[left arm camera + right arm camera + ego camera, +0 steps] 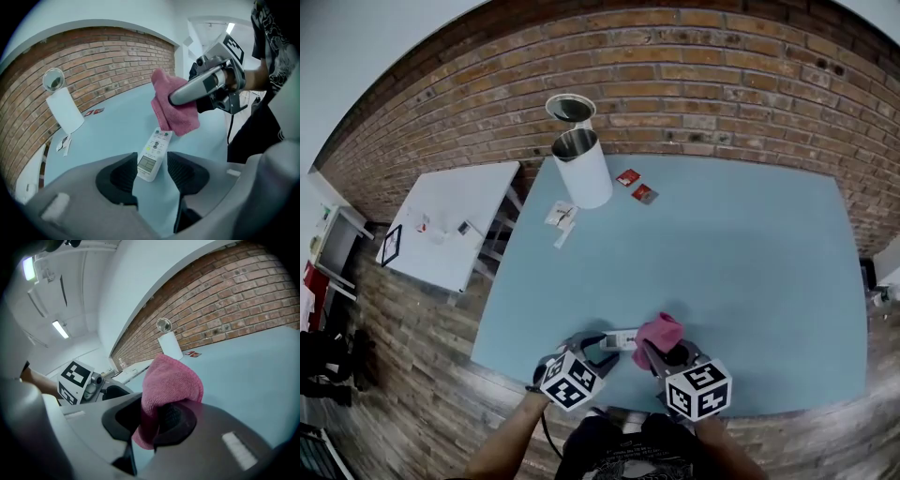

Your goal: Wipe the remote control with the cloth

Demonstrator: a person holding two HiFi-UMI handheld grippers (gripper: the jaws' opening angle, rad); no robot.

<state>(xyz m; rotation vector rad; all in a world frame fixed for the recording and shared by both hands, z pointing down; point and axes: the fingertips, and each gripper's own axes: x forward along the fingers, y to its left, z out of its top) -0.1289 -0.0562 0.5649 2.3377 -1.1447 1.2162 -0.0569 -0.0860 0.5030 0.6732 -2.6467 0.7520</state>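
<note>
A white remote control [620,340] [152,154] lies flat on the light blue table [722,262] near its front edge, screen end toward me. My left gripper [598,349] [152,171] stands open, its two black pads on either side of the remote's near end with a gap on each side. My right gripper [654,354] [154,420] is shut on a pink cloth [659,333] [171,380]. The cloth [173,110] hangs folded just above the remote's far end. Whether it touches the remote I cannot tell.
A white cylindrical bin [581,167] with a raised lid stands at the table's far left. Two red packets [636,186] and paper scraps [562,217] lie near it. A white side table [455,225] sits to the left, and a brick wall [722,84] runs behind.
</note>
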